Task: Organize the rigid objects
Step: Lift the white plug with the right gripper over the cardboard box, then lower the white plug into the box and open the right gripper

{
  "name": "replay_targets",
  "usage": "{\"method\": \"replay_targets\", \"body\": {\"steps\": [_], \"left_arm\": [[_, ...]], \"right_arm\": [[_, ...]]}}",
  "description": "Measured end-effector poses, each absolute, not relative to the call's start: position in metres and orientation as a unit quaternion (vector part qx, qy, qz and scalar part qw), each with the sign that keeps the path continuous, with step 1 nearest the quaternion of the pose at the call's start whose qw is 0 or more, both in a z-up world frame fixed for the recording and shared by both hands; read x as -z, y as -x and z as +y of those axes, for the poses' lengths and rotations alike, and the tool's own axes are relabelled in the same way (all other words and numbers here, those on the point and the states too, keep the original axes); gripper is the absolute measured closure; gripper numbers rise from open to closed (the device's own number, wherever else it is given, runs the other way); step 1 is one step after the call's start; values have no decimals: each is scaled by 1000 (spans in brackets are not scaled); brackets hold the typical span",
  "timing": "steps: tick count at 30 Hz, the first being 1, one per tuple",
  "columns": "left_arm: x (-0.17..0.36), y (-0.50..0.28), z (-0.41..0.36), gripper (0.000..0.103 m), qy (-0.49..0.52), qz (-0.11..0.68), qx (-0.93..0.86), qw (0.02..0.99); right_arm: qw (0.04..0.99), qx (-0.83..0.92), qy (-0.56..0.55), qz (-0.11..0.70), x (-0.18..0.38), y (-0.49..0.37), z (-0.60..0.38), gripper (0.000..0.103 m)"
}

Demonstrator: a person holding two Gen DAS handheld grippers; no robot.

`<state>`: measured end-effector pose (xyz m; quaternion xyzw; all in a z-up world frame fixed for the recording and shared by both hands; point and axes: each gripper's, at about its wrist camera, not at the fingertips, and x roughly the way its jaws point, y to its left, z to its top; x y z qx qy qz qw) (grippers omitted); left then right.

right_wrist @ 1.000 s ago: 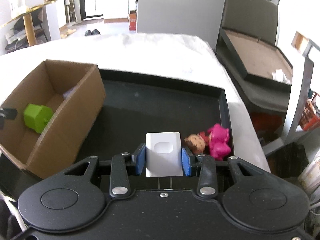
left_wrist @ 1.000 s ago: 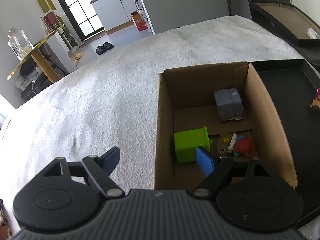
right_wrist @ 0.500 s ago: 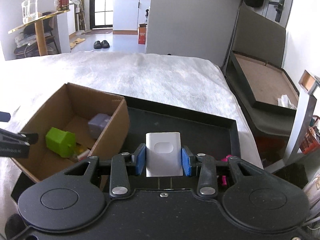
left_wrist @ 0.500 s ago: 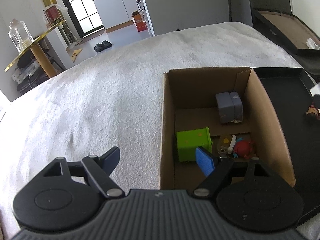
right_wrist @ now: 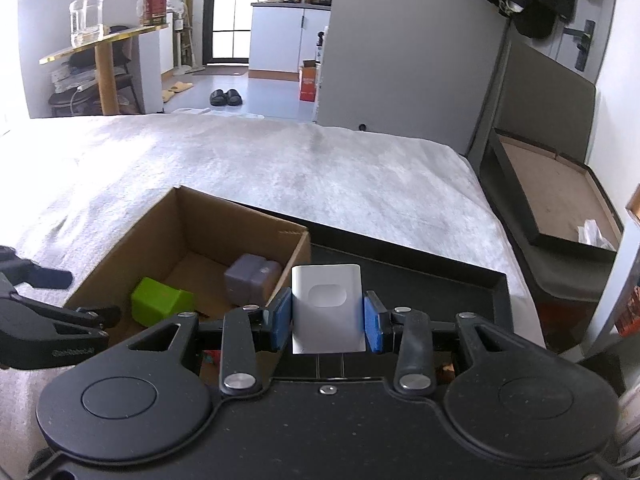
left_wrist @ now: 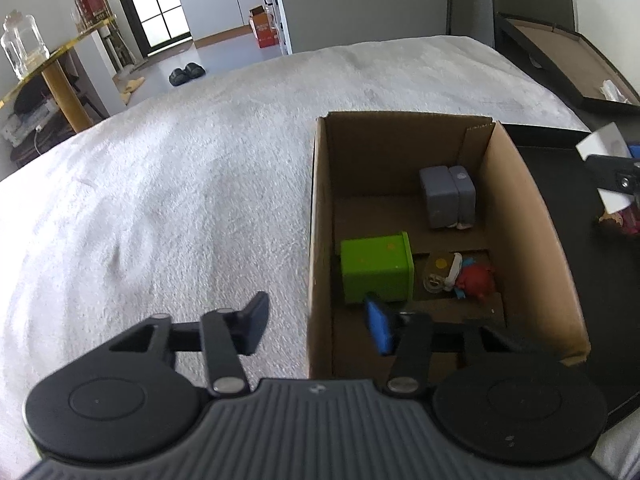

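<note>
My right gripper [right_wrist: 326,322] is shut on a white rectangular block [right_wrist: 327,308] and holds it above the black tray [right_wrist: 460,288], by the right wall of the cardboard box [right_wrist: 164,224]. The block also shows at the right edge of the left wrist view [left_wrist: 602,146]. The box [left_wrist: 520,216] holds a green block [left_wrist: 376,268], a grey block [left_wrist: 446,196], a red toy [left_wrist: 476,280] and a small clear piece [left_wrist: 436,276]. My left gripper [left_wrist: 316,324] is open and empty, straddling the box's left wall at its near end.
The box and tray lie on a white fuzzy cloth [left_wrist: 180,184]. A pink and brown doll [left_wrist: 622,220] lies on the tray to the right of the box. A dark open case [right_wrist: 548,200] stands off the table's right side.
My right gripper has risen and moved left with the white block, from low over the tray beside the doll to beside the box. My left gripper has barely moved.
</note>
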<state>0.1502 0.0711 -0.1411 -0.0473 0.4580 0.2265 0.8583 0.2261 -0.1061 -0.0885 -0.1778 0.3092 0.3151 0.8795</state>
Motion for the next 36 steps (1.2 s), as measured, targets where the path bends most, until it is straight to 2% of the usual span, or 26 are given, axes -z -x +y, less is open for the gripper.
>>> {"method": "replay_targets", "body": {"steps": [4,8,22,24,36], "left_arm": [[142,-147,76,88,58,454,-228,859],[142,-145,75,94,61,452,-219,863],[138,-141,76,95,58,447,-210,868],[137,-141,76,96,57,446,-209,868],[134,-144,71,95,48,451,-218,865]], "right_arm": [[877,-325,180,306,88,-221,-96,66],[872,-336,185,303,88,-214,-86,66],[864,-354,208,290,95,-207,-63,65],[869,-346,210,284,94,-208,-62,63],[877,-318,192,304,100,-208,-94,63]]}}
